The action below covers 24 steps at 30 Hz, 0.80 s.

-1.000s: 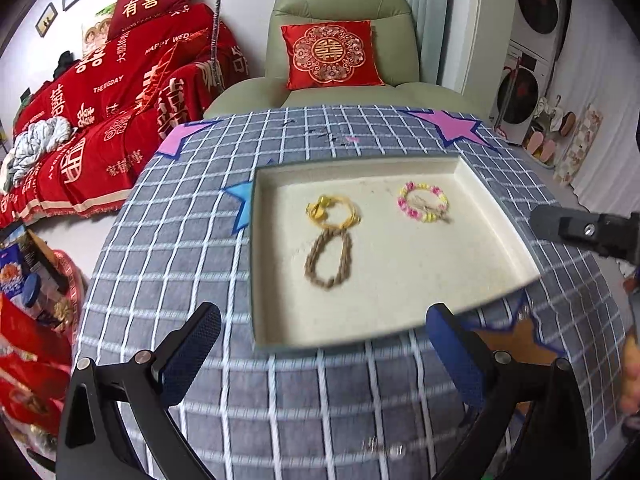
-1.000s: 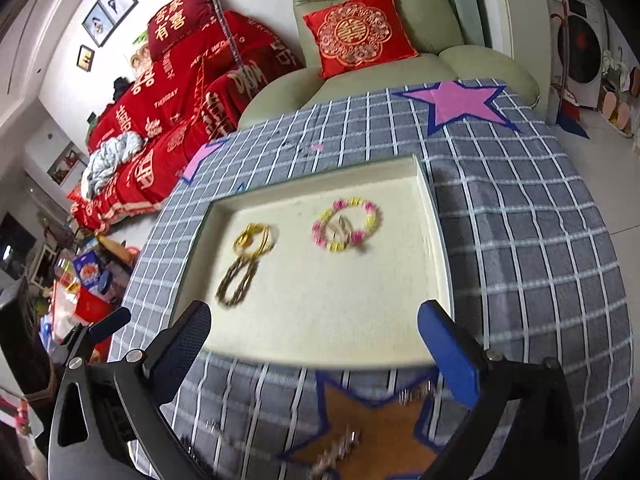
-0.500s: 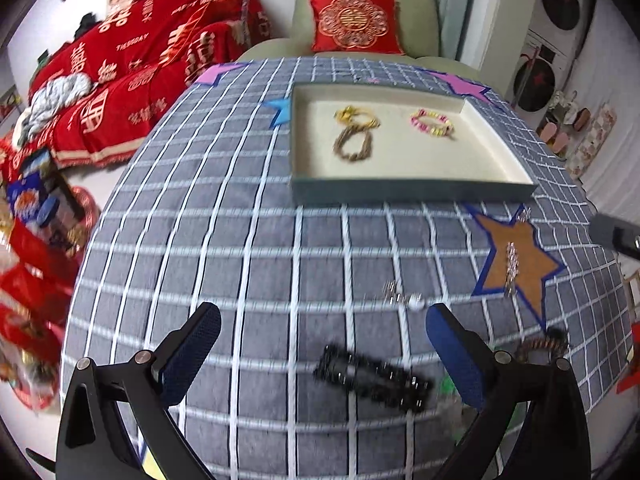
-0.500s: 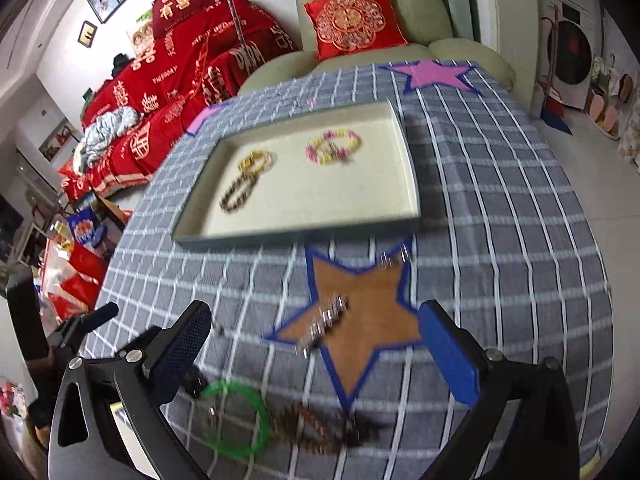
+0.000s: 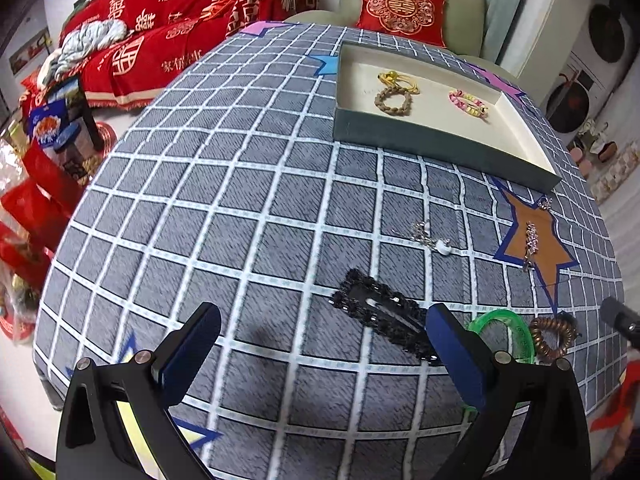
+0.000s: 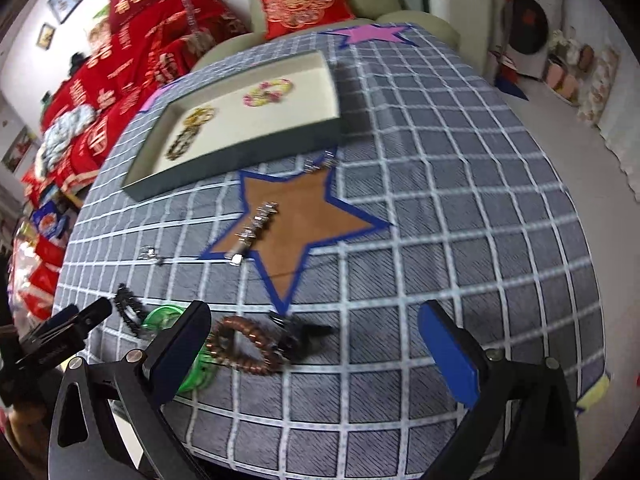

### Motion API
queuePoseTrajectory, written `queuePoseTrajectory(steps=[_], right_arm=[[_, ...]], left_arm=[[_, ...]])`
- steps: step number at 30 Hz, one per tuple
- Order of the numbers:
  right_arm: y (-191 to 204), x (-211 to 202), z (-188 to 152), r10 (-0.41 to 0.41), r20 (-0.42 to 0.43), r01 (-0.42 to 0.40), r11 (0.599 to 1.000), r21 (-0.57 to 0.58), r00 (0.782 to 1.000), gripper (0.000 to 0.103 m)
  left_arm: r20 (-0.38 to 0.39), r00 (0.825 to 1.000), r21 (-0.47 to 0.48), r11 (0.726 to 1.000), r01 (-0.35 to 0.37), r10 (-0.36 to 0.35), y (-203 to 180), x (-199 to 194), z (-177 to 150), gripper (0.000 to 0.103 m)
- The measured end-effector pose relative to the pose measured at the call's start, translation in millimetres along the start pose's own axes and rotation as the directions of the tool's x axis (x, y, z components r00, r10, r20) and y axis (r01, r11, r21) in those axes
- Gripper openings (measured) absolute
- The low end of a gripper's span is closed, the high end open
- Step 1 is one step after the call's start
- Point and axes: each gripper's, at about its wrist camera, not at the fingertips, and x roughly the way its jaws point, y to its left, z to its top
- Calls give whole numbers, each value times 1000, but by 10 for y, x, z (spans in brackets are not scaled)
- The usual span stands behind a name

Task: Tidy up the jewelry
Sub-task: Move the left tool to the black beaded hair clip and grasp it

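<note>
A cream-lined tray [image 5: 440,148] [image 6: 240,156] at the far side of the table holds a yellow bracelet [image 5: 394,79], a brown braided bracelet [image 5: 393,101] and a pink beaded bracelet [image 5: 468,103]. Near the front edge lie a black hair clip [image 5: 380,312], a green bangle [image 5: 506,330] [image 6: 160,316], a coppery coil bracelet [image 5: 554,336] [image 6: 240,344], a silver chain [image 5: 531,240] [image 6: 256,226] on the brown star and a small silver piece with a white bead [image 5: 430,238]. My left gripper [image 5: 320,354] is open and empty just short of the clip. My right gripper [image 6: 316,354] is open and empty by the coil bracelet.
The round table has a grey checked cloth [image 5: 240,200] with star patches. A small silver earring [image 6: 318,164] lies by the tray's near corner. Beyond stand a green armchair with a red cushion [image 5: 400,8] and a red-covered sofa [image 5: 180,20]. Red bags sit on the floor at left.
Both grippers have pulled back from the tray toward the table's front edge, bringing the loose clip, bangle and coil bracelet close under them. Both stayed open and empty.
</note>
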Motion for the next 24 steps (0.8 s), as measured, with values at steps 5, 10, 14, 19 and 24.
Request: queuePoseTrajectory(steps=[5,10,14,19,24], right_arm=[[-68,74,-59,-43,-7,43,998,41,999,103],[-63,202,-119,-98,-19,99,994,37,995,103],[-96,288,-175,-101,-43,103,993,53,994,103],[1,295,-269,-125,-39,126,992,7,991,103],[118,323,-356,-182,-19,180,982,-59,983,103]], left_arm=[[-22,1000,-14,1000,-10,10,-126,93,-18,103],[-50,998,-44,999,-28,25,-147,201,-36,103],[-42,999,-49,998,-30,28,-141,220,-27,103],[-43,999,-39,999,-23,22,-104,222,-16,103],[-59,998,-58,998,-30,26,-102,222,4,103]])
